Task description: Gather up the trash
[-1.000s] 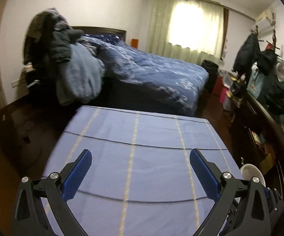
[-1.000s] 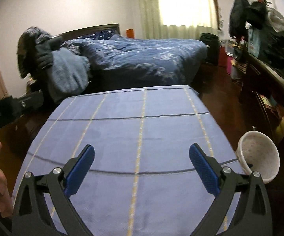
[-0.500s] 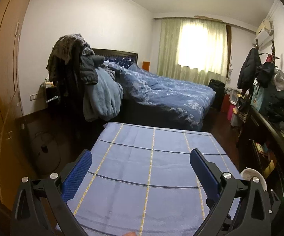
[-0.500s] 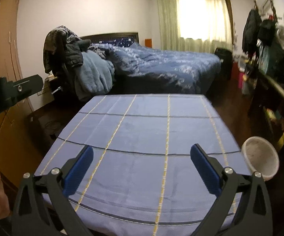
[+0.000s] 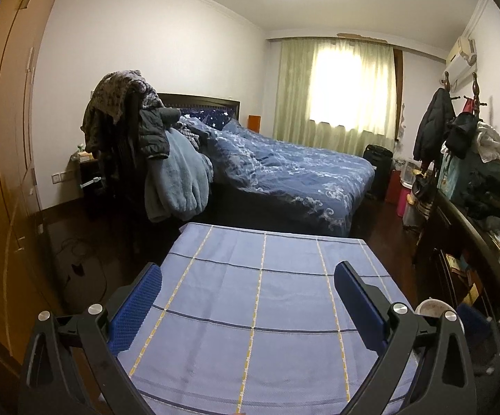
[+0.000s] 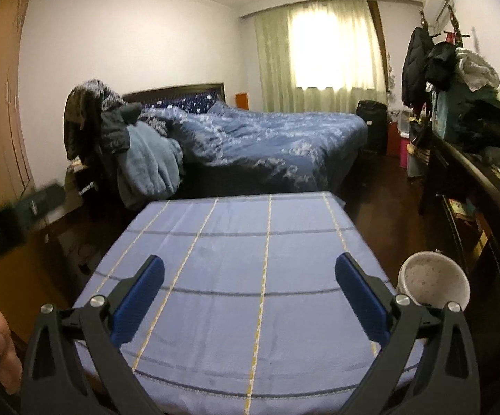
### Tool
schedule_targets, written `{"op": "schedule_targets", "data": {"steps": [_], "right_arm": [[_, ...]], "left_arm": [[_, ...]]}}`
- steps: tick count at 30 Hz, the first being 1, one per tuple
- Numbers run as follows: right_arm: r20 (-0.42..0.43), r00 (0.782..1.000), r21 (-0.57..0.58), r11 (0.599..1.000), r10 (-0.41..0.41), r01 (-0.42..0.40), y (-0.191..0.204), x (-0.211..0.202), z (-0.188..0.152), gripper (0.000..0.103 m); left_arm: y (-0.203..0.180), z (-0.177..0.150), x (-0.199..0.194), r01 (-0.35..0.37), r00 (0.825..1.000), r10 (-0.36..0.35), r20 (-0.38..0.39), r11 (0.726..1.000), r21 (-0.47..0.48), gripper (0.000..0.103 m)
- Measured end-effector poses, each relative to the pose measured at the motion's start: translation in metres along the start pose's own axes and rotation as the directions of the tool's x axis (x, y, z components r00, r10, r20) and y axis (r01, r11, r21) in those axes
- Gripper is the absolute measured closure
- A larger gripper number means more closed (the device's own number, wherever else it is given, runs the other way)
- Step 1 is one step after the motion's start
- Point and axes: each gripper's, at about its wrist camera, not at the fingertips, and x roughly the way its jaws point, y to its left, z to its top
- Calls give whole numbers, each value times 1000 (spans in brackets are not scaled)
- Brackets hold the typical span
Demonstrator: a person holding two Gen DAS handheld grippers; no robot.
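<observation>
My left gripper (image 5: 248, 275) is open and empty, held above the near end of a table covered with a blue checked cloth (image 5: 260, 297). My right gripper (image 6: 250, 269) is open and empty over the same cloth (image 6: 236, 252). A white round bin (image 6: 433, 282) stands on the floor just right of the table; its rim also shows in the left wrist view (image 5: 433, 306). I see no trash on the cloth. The left gripper's body (image 6: 15, 211) shows blurred at the left edge of the right wrist view.
A bed with a blue duvet (image 5: 284, 169) lies beyond the table. A chair piled with coats (image 5: 139, 145) stands at its left. A dark dresser heaped with clothes (image 5: 474, 214) lines the right wall. Wooden wardrobes (image 5: 4, 173) fill the left wall.
Both grippers have pulled back and tilted upward from the table, so more of the room and ceiling shows. Both stay open.
</observation>
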Motion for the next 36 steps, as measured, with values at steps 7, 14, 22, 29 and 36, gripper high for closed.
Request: {"op": "schedule_targets", "data": {"steps": [7, 14, 22, 29, 36], "right_arm": [[77, 997, 11, 1000, -16, 15, -10, -22, 29, 4], [130, 991, 12, 1000, -10, 8, -10, -43, 51, 3], [140, 990, -8, 1000, -5, 6, -7, -51, 53, 3], [136, 991, -8, 1000, -1, 2, -6, -51, 52, 3], [118, 993, -18, 1000, 0, 2, -3, -47, 53, 3]], "left_arm": [[0, 5, -2, -10, 1000, 10, 11, 1000, 4, 4], [8, 24, -20, -36, 997, 36, 61, 999, 0, 4], [15, 27, -23, -30, 998, 31, 52, 999, -12, 4], [14, 27, -19, -26, 999, 26, 36, 1000, -6, 4], [16, 24, -14, -24, 1000, 24, 16, 999, -23, 4]]}}
